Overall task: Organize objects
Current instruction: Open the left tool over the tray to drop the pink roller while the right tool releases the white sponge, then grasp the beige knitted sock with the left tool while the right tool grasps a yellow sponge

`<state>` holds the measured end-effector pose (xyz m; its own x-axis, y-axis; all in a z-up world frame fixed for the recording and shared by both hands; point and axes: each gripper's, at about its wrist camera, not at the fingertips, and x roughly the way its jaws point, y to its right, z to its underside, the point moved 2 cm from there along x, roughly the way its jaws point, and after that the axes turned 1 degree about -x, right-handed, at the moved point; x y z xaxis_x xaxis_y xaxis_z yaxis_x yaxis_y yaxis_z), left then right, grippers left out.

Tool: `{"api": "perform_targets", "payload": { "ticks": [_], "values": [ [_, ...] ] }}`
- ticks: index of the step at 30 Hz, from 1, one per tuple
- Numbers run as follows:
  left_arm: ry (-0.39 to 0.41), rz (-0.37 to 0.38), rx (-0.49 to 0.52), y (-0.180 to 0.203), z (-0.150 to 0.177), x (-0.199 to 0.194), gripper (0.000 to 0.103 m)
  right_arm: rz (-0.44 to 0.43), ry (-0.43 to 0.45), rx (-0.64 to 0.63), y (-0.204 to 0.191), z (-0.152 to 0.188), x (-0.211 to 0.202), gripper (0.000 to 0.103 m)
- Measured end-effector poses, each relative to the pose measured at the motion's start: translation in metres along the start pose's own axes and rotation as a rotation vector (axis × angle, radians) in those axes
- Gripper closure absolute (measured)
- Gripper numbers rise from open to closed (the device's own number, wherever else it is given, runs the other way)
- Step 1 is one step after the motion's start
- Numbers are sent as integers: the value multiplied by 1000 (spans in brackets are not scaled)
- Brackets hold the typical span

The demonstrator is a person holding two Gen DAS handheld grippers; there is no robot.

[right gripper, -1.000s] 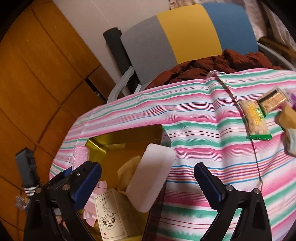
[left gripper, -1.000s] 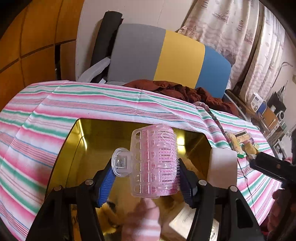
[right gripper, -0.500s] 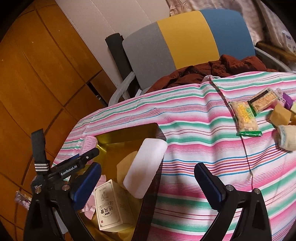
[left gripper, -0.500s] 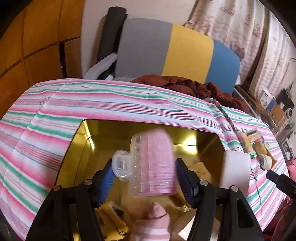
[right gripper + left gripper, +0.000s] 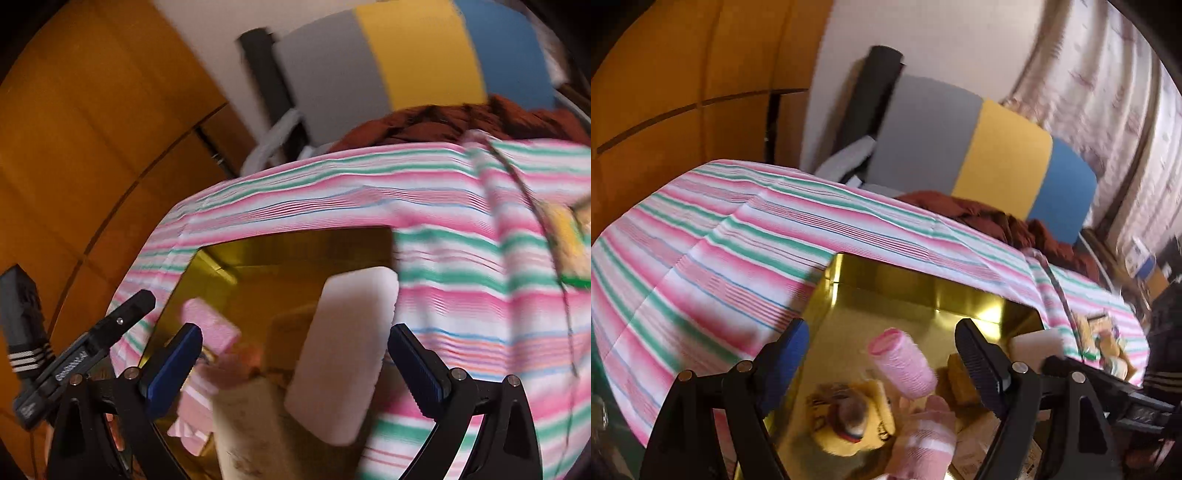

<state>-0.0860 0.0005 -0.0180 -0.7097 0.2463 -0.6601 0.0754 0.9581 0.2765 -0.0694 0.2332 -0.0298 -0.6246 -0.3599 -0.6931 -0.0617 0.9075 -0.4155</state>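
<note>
The left hand-held gripper (image 5: 882, 360) stood released, jaws wide; the pink hair roller (image 5: 903, 369) lay loose between them, inside the gold box (image 5: 923, 284). Judged light, hollow, crushable – grip across its barrel. The right hand-held gripper (image 5: 295, 363) was spread, empty.

- The left hand-held gripper (image 5: 881, 363) has two black plastic arms with triangular cut-outs.
- Its fingers (image 5: 979, 363) carry ribbed blue pads, and round silver screws sit just behind them.
- The right hand-held gripper (image 5: 295, 358) has the same black frame, blue ribbed pads and silver screws.
- Seen from the right wrist, the left one's black body bears small white lettering and white stripes at its rear.
</note>
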Motion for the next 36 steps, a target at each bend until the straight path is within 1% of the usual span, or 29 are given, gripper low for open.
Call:
{"api": "perform_targets", "payload": {
  "ticks": [4,6,7,10,13,14,20,26,30,36],
  "values": [
    [21,0,-56,-11,0,-9,20,-71,-49,-67,-24,-2,11,2],
    [27,-2,-61,-12,1,-11,20,-88,-13,-92,-32,-1,0,2],
    [28,-2,-60,-11,1,-12,20,-83,23,-108,-34,-1,-11,2],
    [26,11,-52,-3,2,-9,20,-68,85,-127,-31,-2,-35,2],
    [18,31,-29,13,5,-5,20,-33,127,-108,-15,-1,-59,2],
    [15,36,-22,18,7,-5,20,-23,129,-96,-10,-1,-64,2],
    [-8,83,60,59,18,-3,20,68,111,11,35,1,-84,2],
    [-43,142,152,103,30,0,20,181,92,41,79,14,-101,2],
    [-71,184,208,130,41,0,20,236,80,49,107,21,-110,2],
    [-113,239,299,170,60,1,20,363,87,71,161,30,-140,2]
  ]
}}
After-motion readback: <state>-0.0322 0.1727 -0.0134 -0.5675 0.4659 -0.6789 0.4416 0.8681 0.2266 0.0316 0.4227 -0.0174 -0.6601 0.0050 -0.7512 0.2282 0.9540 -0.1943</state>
